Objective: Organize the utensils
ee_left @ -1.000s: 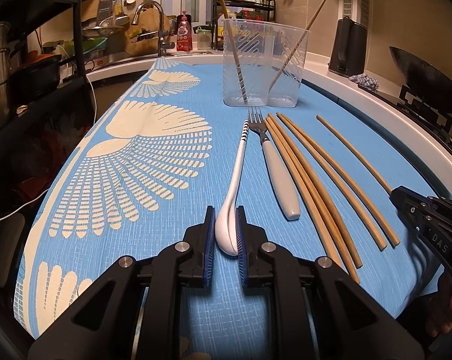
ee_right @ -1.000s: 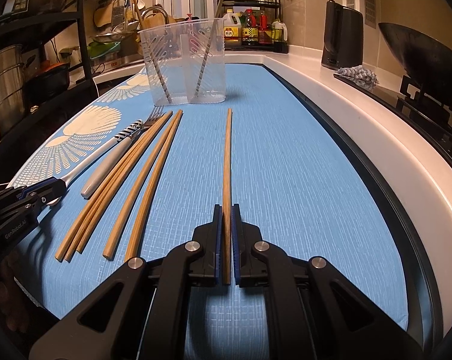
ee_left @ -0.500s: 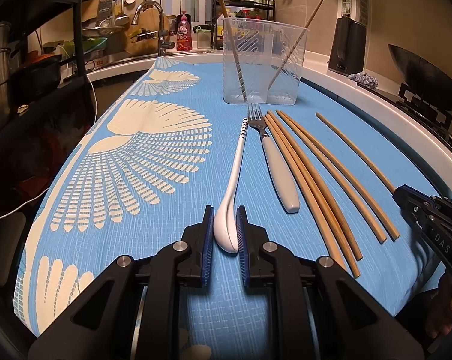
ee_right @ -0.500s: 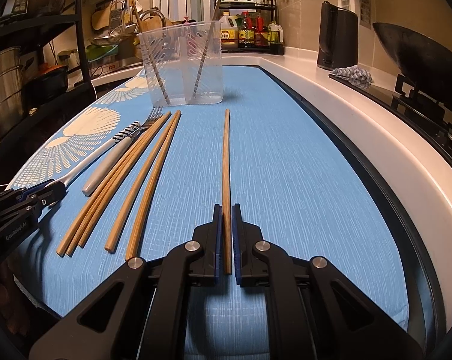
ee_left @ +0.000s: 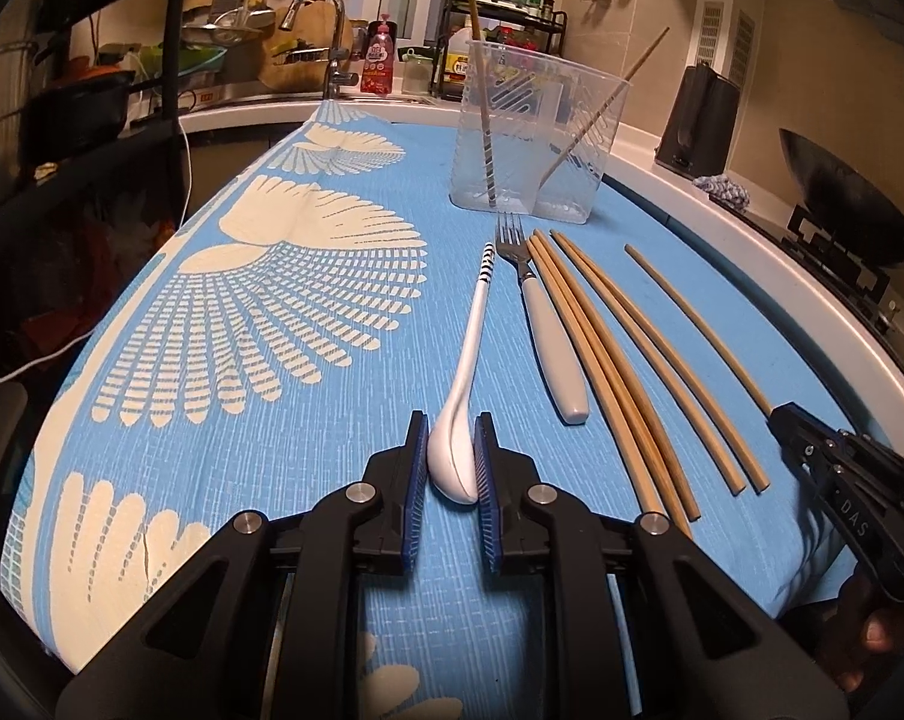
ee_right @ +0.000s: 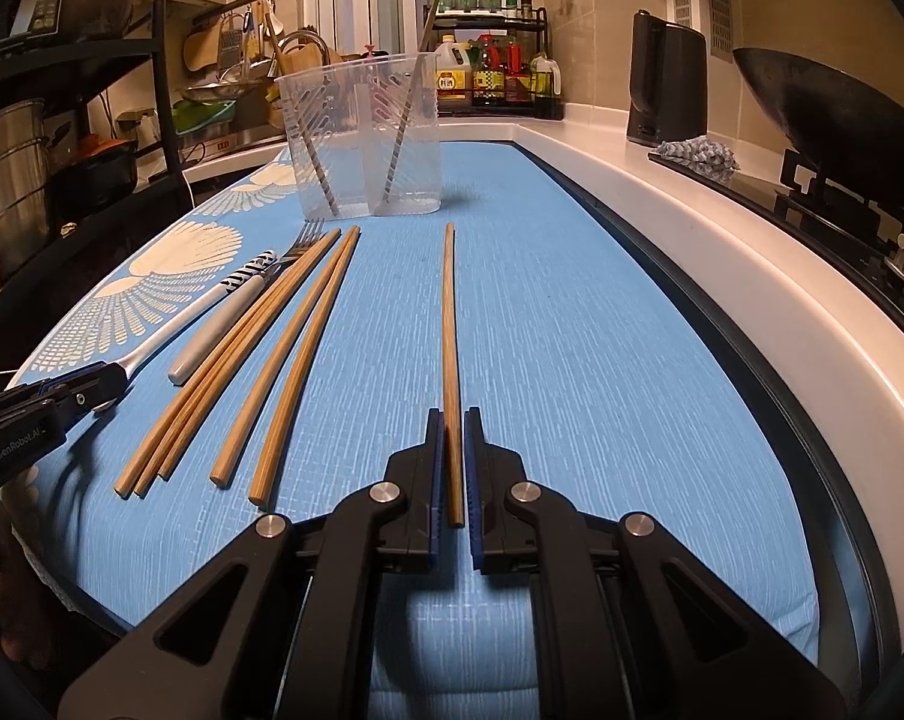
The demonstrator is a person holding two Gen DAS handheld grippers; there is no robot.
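My left gripper (ee_left: 452, 450) is shut on the bowl of a white spoon (ee_left: 469, 354) with a striped handle end, which lies on the blue cloth. My right gripper (ee_right: 450, 447) is shut on the near end of a single bamboo chopstick (ee_right: 449, 324) that points toward the clear divided holder (ee_right: 362, 138). The holder (ee_left: 535, 132) stands at the far end and has two chopsticks leaning in it. A grey-handled fork (ee_left: 547, 336) and several loose bamboo chopsticks (ee_left: 625, 372) lie between the two grippers.
The blue patterned cloth (ee_left: 242, 324) covers the counter. A raised white counter edge (ee_right: 721, 240) runs along the right, with a wok (ee_right: 835, 120), a rag and a black kettle behind it. A sink and shelves stand at the far left.
Both grippers have lifted and tilted slightly, so the view has risen a little. The spoon and the chopstick stay gripped.
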